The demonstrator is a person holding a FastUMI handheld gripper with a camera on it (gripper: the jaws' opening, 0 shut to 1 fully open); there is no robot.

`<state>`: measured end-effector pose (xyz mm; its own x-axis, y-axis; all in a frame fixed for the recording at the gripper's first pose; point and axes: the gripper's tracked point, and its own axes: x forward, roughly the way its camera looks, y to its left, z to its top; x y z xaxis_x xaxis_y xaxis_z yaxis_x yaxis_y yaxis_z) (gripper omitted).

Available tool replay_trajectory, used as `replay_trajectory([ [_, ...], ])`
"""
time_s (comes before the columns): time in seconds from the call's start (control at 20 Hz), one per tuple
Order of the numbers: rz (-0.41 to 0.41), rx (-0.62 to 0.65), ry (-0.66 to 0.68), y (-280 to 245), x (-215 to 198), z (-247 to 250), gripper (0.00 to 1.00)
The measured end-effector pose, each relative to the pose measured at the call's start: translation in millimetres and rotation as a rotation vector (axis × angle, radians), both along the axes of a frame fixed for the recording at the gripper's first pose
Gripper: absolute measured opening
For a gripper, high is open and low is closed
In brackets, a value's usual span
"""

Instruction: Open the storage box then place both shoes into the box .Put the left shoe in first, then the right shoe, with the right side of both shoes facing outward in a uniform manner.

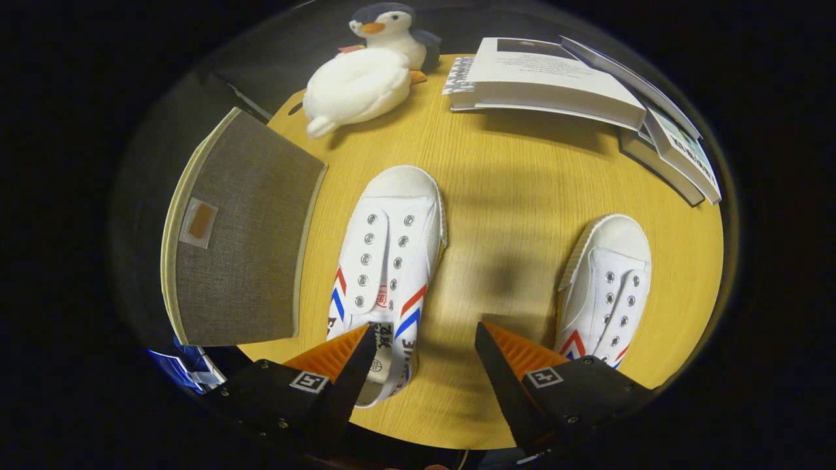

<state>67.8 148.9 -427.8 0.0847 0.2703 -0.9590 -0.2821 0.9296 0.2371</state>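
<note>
A staged household corner in a recording booth: a round wooden table [522,196] with dark surroundings on every side. On it lie home things: a plush penguin [369,72] at the top of the frame, a stack of books [581,85] at upper right, a fabric-covered storage box [241,228] at left, and two white canvas shoes [388,261] in the middle. The gripper [424,346] at bottom centre has its fingers spread apart, holding nothing

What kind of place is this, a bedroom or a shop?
Probably neither: it looks like a small tabletop set up for practice. A round wooden table holds two white shoes, a plush penguin, stacked books and a grey storage box. The open gripper hovers above, holding nothing.
</note>
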Motion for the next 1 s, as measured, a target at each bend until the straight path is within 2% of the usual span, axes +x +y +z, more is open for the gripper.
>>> replay_trajectory([
  [0.1,0.036,-0.050,-0.014,-1.4,5.5,-6.8,0.94],
  [0.2,0.070,-0.112,-0.021,-4.4,8.8,-15.2,0.88],
  [0.25,0.080,-0.103,-0.007,0.4,7.6,-17.8,0.83],
  [0.3,0.085,-0.075,-0.003,7.9,7.1,-14.6,0.73],
  [0.4,0.084,-0.046,0.016,17.7,2.6,-15.8,0.36],
  [0.5,0.085,-0.056,0.021,13.9,2.1,-16.0,0.19],
  [0.55,0.035,-0.041,0.030,13.8,5.0,-1.8,0.19],
  [0.6,0.011,-0.021,0.056,14.7,0.4,-10.9,0.03],
  [1.0,-0.017,0.084,0.146,23.0,-14.3,21.9,0.03],
])
